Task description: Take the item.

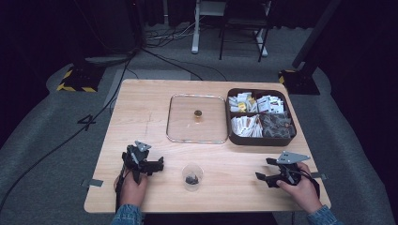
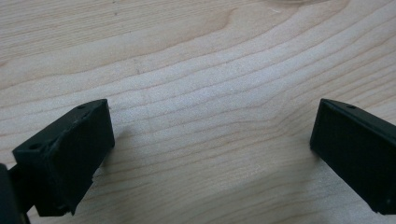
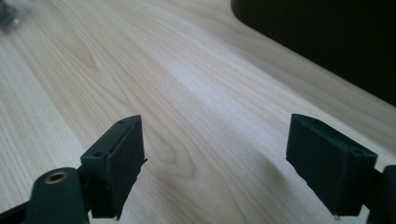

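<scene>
The small clear plastic cup (image 1: 192,176) with a dark clump at its bottom stands at the lower middle of the high view, on the pale wooden table (image 1: 141,112), about midway between the two hands and apart from both. It looks light and top-open, so the main risk I see is a sideways knock: a jaw arriving low and level could tip it and scatter the dark bits across the wood.

The left gripper (image 1: 157,165), at the lower left, has its jaws spread wide with nothing between them, and its own view has bare wood grain (image 2: 201,93) between the black jaws. The right gripper (image 1: 265,169), at the lower right, is likewise spread and empty, pointing toward the centre of the frame, with a blurred trace of the cup at the upper left corner of its view (image 3: 8,16). Closing hard on thin plastic could crush or squirt it out.

Farther up the frame lies a clear flat square lid with a small gold knob (image 1: 197,118), touching or just beside the dark brown compartmented box of sachets and packets (image 1: 261,117). A careless reach toward the box could drag the lid, or a trailing cable could sweep the cup on the way
</scene>
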### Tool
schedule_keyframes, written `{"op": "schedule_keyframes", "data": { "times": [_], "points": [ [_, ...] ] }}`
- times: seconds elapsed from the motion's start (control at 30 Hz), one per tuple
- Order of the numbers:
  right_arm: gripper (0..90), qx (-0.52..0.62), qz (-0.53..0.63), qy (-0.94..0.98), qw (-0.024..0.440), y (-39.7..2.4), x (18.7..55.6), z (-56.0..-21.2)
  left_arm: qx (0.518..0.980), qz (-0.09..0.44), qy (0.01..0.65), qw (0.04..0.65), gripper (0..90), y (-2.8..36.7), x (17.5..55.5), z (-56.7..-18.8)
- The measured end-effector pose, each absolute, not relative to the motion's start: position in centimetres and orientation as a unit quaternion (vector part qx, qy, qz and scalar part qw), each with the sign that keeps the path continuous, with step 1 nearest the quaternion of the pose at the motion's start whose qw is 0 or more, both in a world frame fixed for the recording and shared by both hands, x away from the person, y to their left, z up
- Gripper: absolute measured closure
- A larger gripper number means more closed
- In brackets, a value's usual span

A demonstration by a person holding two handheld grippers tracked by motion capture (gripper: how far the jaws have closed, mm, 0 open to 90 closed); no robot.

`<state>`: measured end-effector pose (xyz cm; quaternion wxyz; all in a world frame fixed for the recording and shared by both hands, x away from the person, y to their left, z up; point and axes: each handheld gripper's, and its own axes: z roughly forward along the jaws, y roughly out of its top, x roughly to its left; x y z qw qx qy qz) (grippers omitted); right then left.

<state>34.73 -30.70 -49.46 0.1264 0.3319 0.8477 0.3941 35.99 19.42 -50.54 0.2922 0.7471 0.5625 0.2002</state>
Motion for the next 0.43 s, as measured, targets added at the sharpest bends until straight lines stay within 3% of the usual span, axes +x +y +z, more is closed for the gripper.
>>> {"op": "schedule_keyframes", "data": {
  "times": [0.43],
  "points": [
    [17.3, 0.324, 0.375, 0.856, 0.147, -30.73, 34.22, -50.42, 0.748, 0.2, 0.562, 0.292, 0.1, 19.43, 35.98, -50.54]
  ]
}}
